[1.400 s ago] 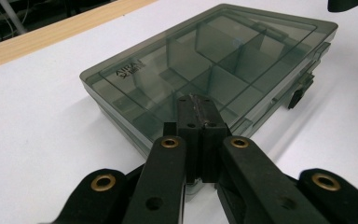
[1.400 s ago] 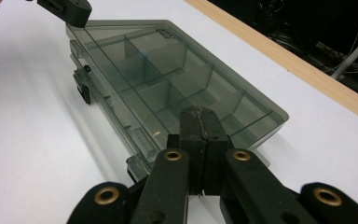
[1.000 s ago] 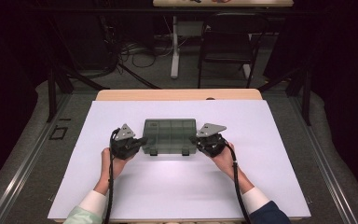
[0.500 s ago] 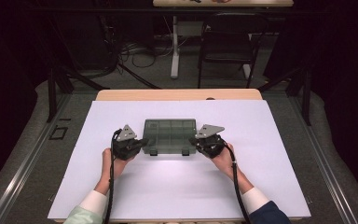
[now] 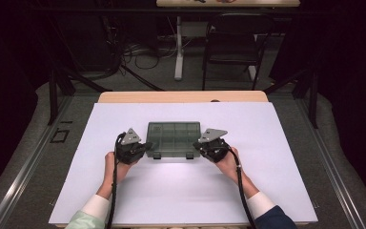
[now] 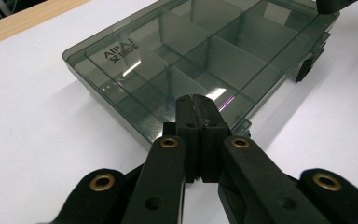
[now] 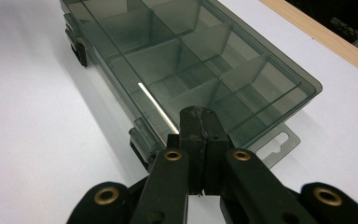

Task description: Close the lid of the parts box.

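Note:
A smoky grey see-through compartment box (image 5: 174,138) lies flat with its lid down in the middle of the white table (image 5: 181,191). Its dividers show through the lid (image 6: 200,51), and its cells look empty. Two dark latches sit on its near edge (image 5: 189,155). My left gripper (image 5: 145,145) rests at the box's left near corner, jaws shut with nothing between them (image 6: 196,105). At the right near corner sits my right gripper (image 5: 198,145), likewise shut and empty (image 7: 198,116). Both sets of tips reach over the lid's edge.
The white sheet covers the table, with a wooden strip (image 5: 181,97) along the far edge. Beyond it stand a dark chair (image 5: 233,43), table legs and floor cables. A hang tab (image 7: 279,144) sticks out from the box's right end.

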The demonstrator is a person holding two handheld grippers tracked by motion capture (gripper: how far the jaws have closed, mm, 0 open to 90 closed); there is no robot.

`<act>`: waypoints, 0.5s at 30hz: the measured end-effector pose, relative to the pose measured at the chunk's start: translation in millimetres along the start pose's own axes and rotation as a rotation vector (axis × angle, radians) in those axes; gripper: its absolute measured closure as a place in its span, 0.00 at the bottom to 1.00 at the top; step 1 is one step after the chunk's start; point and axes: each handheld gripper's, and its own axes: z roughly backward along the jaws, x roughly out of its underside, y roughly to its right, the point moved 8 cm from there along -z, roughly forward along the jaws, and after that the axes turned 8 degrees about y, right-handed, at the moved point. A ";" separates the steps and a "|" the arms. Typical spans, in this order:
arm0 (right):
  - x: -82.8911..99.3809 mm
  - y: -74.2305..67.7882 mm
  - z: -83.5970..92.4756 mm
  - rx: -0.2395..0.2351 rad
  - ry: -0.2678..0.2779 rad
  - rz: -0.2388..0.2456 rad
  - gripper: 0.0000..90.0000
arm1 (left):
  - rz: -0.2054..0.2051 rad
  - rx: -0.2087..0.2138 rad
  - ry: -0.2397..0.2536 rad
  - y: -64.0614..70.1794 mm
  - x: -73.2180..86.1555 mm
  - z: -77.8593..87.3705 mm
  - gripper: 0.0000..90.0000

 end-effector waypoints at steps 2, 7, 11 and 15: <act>0.1 0.2 0.0 -0.004 0.002 -0.001 1.00 | 0.000 0.001 0.000 0.0 0.1 0.0 0.99; 0.9 1.1 0.4 -0.024 -0.002 -0.020 1.00 | 0.000 -0.001 0.001 -1.2 0.5 -1.1 1.00; 1.6 2.3 0.9 -0.042 0.003 -0.054 1.00 | -0.023 -0.015 -0.008 -1.8 0.1 -2.6 1.00; 1.6 1.9 0.8 -0.034 0.006 -0.044 1.00 | -0.037 -0.017 -0.014 -2.0 0.0 -2.9 1.00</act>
